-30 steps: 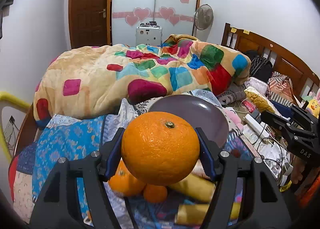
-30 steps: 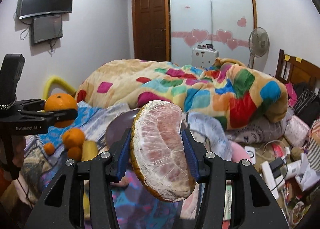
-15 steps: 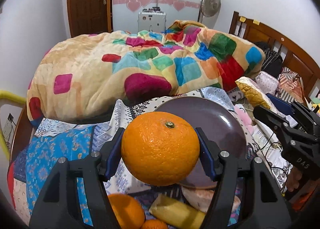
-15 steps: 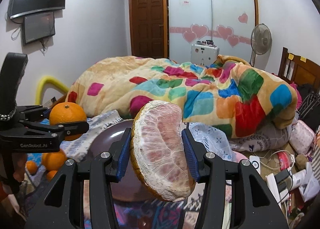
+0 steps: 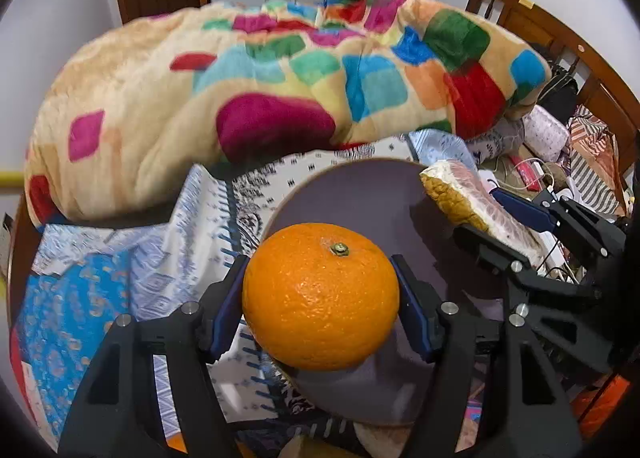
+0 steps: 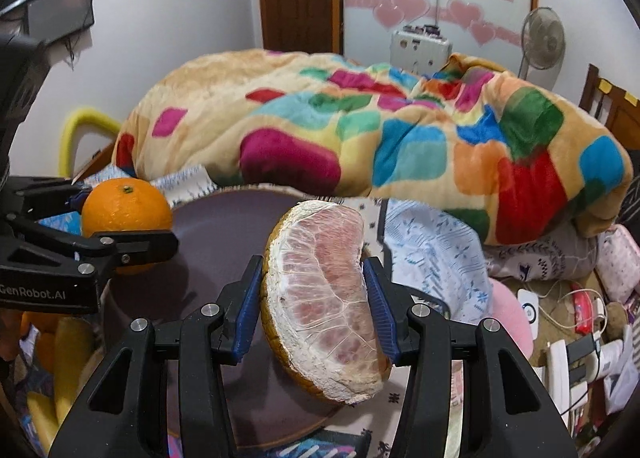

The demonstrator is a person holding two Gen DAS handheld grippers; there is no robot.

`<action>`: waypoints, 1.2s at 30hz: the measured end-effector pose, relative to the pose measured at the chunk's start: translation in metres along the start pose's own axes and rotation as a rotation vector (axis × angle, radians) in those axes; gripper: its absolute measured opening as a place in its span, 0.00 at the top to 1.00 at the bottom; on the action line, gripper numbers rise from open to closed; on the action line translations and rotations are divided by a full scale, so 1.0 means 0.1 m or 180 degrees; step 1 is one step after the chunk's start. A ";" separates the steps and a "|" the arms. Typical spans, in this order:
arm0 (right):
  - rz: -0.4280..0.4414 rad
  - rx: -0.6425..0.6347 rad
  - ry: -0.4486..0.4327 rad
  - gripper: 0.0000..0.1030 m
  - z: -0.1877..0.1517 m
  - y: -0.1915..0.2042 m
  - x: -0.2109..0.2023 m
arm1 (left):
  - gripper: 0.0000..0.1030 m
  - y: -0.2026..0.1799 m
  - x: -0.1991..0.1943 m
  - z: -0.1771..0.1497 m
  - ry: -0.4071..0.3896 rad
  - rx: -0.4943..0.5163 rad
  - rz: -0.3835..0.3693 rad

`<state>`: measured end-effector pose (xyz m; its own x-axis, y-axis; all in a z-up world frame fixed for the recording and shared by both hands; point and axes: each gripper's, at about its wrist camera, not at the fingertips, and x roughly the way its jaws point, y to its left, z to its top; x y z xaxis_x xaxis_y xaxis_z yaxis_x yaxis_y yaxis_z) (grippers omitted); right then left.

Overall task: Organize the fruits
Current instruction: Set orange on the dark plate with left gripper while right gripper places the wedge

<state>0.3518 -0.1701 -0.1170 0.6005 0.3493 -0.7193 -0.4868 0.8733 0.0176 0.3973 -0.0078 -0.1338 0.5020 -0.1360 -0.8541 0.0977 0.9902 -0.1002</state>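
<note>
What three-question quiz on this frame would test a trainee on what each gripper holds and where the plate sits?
1. True or false: the left gripper is shut on an orange.
2. Which fruit does the right gripper hold? A) banana B) pomelo wedge C) apple
3. Fill in: both fruits hover over the purple ____ on the patterned bedsheet.

Key:
1. True; both blue pads press its sides.
2. B; a peeled wedge showing pink flesh and yellow rind.
3. plate; nothing lies on the part of it that shows, and neither fruit visibly rests on it.
</note>
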 end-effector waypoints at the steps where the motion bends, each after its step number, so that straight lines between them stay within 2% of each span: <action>1: 0.0000 -0.0010 0.0017 0.55 0.00 0.00 0.02 | 0.34 0.00 0.03 0.00 0.0029 -0.0010 0.0013; 5: 0.0000 -0.0035 0.0102 0.55 -0.02 0.00 0.08 | 0.34 0.01 0.12 0.00 0.0115 -0.0026 0.0073; 13: 0.0044 -0.0067 0.0107 0.54 0.00 0.03 0.08 | 0.33 -0.05 0.13 0.01 0.0098 0.0093 0.0175; 16: 0.0004 -0.0104 0.0100 0.53 -0.01 0.06 0.03 | 0.31 -0.06 0.10 0.00 0.0073 0.0108 0.0131; 18: 0.0007 -0.0097 0.0076 0.51 -0.02 0.06 0.00 | 0.17 -0.05 -0.01 0.01 -0.0048 0.0086 0.0122; 20: 0.0017 -0.0064 0.0041 0.51 -0.02 0.06 -0.08 | 0.14 -0.03 -0.12 0.01 -0.0158 0.0058 0.0125; 31: -0.0016 -0.0079 -0.0285 0.50 -0.08 0.25 -0.74 | 0.14 0.02 -0.87 -0.34 -0.0537 0.0068 0.0215; 36: 0.0021 -0.0071 -0.0384 0.44 -0.20 0.37 -1.02 | 0.14 0.01 -1.22 -0.63 -0.0665 0.0131 0.0268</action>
<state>0.2602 -0.1801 -0.0569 0.6686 0.3944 -0.6304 -0.5041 0.8636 0.0056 0.2815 0.0125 -0.0619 0.6764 -0.0610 -0.7340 0.0809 0.9967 -0.0084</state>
